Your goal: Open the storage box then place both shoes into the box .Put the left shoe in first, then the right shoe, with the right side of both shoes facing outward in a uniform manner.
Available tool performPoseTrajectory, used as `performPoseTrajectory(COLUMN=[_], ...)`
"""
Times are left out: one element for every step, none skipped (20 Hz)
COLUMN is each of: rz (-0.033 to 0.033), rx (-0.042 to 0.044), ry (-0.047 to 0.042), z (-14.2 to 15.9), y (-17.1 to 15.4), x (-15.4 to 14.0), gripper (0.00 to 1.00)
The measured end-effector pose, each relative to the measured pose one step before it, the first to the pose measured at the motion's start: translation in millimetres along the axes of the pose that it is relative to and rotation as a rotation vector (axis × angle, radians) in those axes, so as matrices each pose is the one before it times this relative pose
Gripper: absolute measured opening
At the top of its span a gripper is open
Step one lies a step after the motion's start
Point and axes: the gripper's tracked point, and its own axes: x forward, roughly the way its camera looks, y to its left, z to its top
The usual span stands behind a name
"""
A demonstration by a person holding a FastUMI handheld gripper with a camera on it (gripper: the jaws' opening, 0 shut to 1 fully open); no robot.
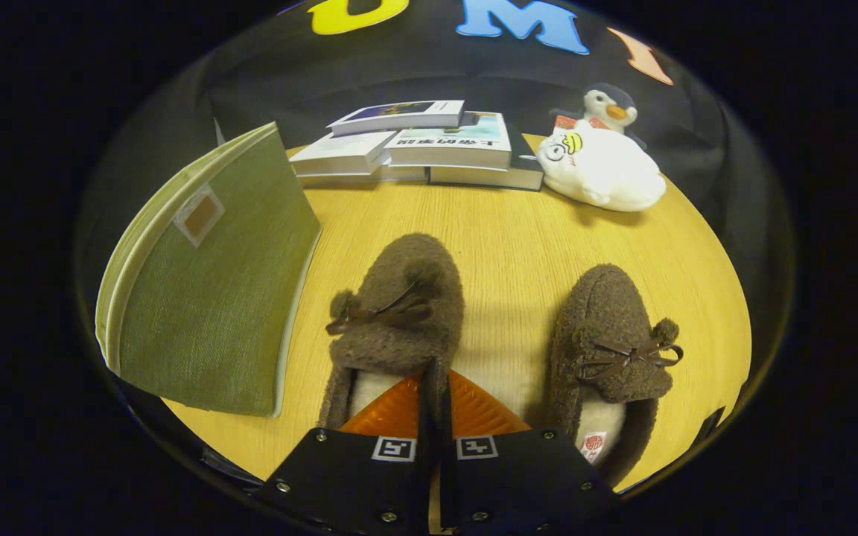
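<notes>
Shoes of brown fleece sit side by side on the light wooden table (518, 223), toes pointing away from the gripper (435, 409). One slipper (399, 313) lies directly ahead of the fingers, with a dark ribbon bow and small pom-poms across its upper and a pale lining showing at the opening. The gripper's two fingers are drawn tight together over the side wall of this slipper's opening, with a thin strip of the brown collar pinched between them, so the tool is clenched on that slipper's edge. The other slipper (611, 350) rests just beside it on the far side of a bare strip of tabletop, not touched by the fingers; it carries the same bow and pom-pom, and a small label shows inside its heel. The storage box (213, 290), covered in green fabric with a pale rim and a small square tag on its face, stands on the table next to the gripped slipper, its broad green side turned toward the shoes. Beyond the slippers, near the back of the table, several books (429, 145) lie in a loose stack. Beside the books a white plush toy (600, 167) lies on the table, with a small penguin plush (608, 104) just behind it.
</notes>
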Motion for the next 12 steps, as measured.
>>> performPoseTrajectory(rz=[0.01009, 0.01679, 0.00815, -0.00932, 0.00449, 0.00915, 0.00730, 0.00656, 0.00715, 0.00922, 0.01177, 0.01153], rx=[0.01989, 0.01504, 0.02182, 0.03899, 0.00439, 0.00968, 0.00330, 0.00698, 0.01366, 0.01203, 0.01182, 0.00694], ry=[0.00046, 0.00310, -0.01195, -0.03263, 0.01378, -0.00080, 0.00381, -0.00413, -0.00981, -0.00584, -0.00850, -0.00808], z=[0.36, 1.73, 4.45, 8.33, 0.40, 2.66, 1.97, 3.50, 5.42, 4.77, 6.46, 5.82], y=[1.33, 1.46, -0.45, -1.47, 0.41, 3.14, 2.06, 2.45, 3.73, 4.39, 5.33, 5.88], x=[-3.60, -1.91, -3.80, -5.92, 1.61, -3.97, -4.98, -5.30, -5.10, -5.17, -5.34, -5.70], gripper=[0.06, 0.06, 0.06, 0.03, 0.00, 0.00, 0.00, 0.00, 0.00, 0.00, 0.00, 0.00])
